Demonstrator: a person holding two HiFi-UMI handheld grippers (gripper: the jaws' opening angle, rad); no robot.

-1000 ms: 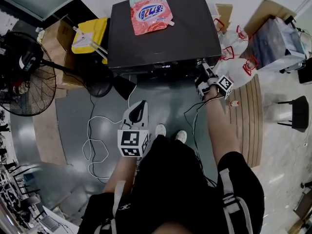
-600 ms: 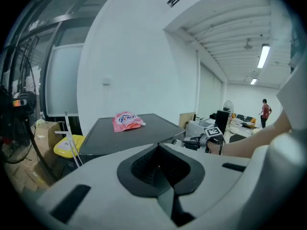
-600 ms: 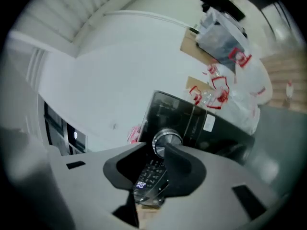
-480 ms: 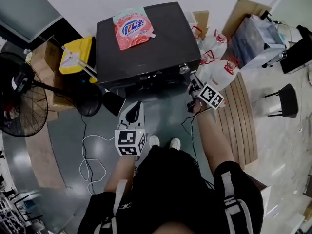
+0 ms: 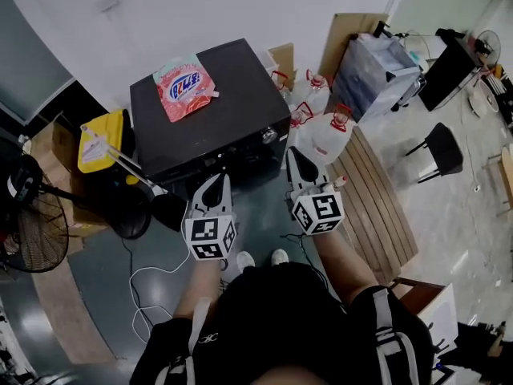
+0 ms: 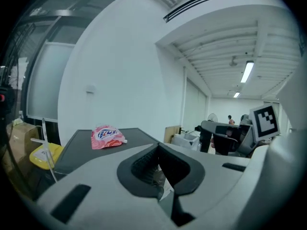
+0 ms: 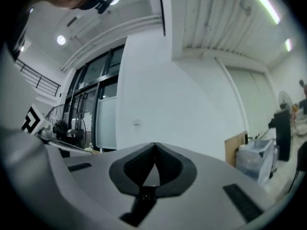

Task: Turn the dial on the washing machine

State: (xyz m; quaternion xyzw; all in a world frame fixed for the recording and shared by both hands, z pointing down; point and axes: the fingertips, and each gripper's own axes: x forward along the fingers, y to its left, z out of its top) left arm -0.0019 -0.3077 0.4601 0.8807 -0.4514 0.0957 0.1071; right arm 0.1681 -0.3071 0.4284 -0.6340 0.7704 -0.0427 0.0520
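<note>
The washing machine [image 5: 212, 111] is a black box with a flat top, seen from above in the head view. Its silver dial [image 5: 269, 135] sits at the right end of the front panel. A pink detergent pouch [image 5: 183, 77] lies on the top, and the left gripper view shows this pouch [image 6: 106, 137] too. My right gripper [image 5: 294, 154] is shut and empty, held just right of and below the dial, apart from it. My left gripper [image 5: 218, 182] is shut and empty, in front of the machine's front panel. In both gripper views the jaws meet with nothing between them.
A yellow container [image 5: 103, 139] and a standing fan [image 5: 24, 223] are left of the machine. White bags [image 5: 325, 131], a clear plastic bin [image 5: 377, 70] and wooden slats [image 5: 377, 199] lie to the right. A white cable [image 5: 144, 287] trails on the floor. A black chair [image 5: 437, 147] stands far right.
My right gripper has come off the dial, pulled back toward me and shut. My left gripper has risen closer to the machine's front. The head view has swung, so the machine sits further left.
</note>
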